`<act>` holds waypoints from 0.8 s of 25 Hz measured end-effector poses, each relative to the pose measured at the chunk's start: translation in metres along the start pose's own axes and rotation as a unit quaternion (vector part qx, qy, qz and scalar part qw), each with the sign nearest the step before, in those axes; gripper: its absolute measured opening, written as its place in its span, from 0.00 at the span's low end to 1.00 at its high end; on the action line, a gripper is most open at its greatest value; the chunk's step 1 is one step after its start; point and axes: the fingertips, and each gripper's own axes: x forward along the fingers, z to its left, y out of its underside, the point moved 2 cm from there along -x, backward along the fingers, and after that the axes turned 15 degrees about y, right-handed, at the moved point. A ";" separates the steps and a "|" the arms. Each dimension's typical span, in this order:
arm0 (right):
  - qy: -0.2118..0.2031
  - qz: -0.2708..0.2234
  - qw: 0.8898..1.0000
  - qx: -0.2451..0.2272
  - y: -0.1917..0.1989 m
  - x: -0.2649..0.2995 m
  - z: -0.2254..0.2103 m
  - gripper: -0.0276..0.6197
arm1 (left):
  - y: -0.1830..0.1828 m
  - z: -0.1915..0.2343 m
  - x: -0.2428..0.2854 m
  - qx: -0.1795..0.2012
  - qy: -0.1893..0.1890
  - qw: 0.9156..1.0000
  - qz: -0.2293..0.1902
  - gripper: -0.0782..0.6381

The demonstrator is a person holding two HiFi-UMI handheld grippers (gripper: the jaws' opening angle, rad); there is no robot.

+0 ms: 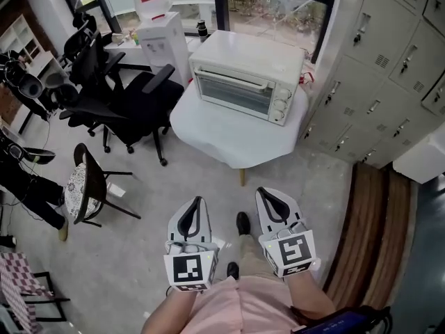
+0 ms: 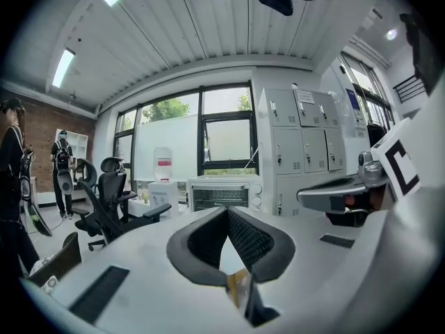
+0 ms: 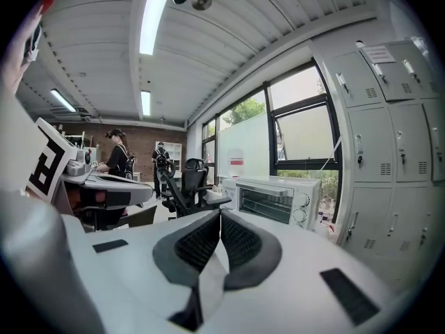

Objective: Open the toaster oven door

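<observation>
A white toaster oven (image 1: 245, 75) stands on a round white table (image 1: 208, 134), its glass door (image 1: 232, 92) closed, a handle along the top and three knobs at its right. It also shows far off in the left gripper view (image 2: 221, 193) and the right gripper view (image 3: 278, 199). My left gripper (image 1: 195, 204) and right gripper (image 1: 266, 195) hang low over the floor, well short of the table. Both are shut with nothing between the jaws; the tips meet (image 2: 227, 210) (image 3: 220, 213).
Black office chairs (image 1: 125, 96) crowd the table's left side. A water dispenser (image 1: 161, 37) stands behind it. Grey lockers (image 1: 379, 68) line the right wall, with a wooden bench (image 1: 368, 242) below. A small chair (image 1: 83, 183) sits at lower left. People stand far left (image 2: 14, 179).
</observation>
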 end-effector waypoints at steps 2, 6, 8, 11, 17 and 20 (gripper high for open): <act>0.000 -0.003 1.000 0.002 -0.002 0.026 -0.011 0.05 | 0.001 0.010 0.026 0.004 0.003 1.000 0.009 0.13; 0.001 -0.004 1.000 0.006 -0.010 0.085 -0.038 0.05 | -0.003 0.032 0.085 0.009 0.009 1.000 0.022 0.13; -0.004 -0.001 1.000 0.010 -0.012 0.115 -0.050 0.05 | -0.006 0.045 0.114 0.008 0.010 1.000 0.028 0.13; -0.010 0.004 1.000 0.014 -0.018 0.157 -0.064 0.05 | -0.015 0.063 0.154 0.007 0.011 0.999 0.035 0.13; -0.036 -0.002 0.999 0.010 -0.043 0.217 -0.088 0.06 | -0.049 0.082 0.217 0.011 0.017 0.999 0.024 0.13; -0.037 -0.015 0.999 0.004 -0.059 0.238 -0.096 0.07 | -0.062 0.092 0.241 0.009 0.023 1.000 0.015 0.13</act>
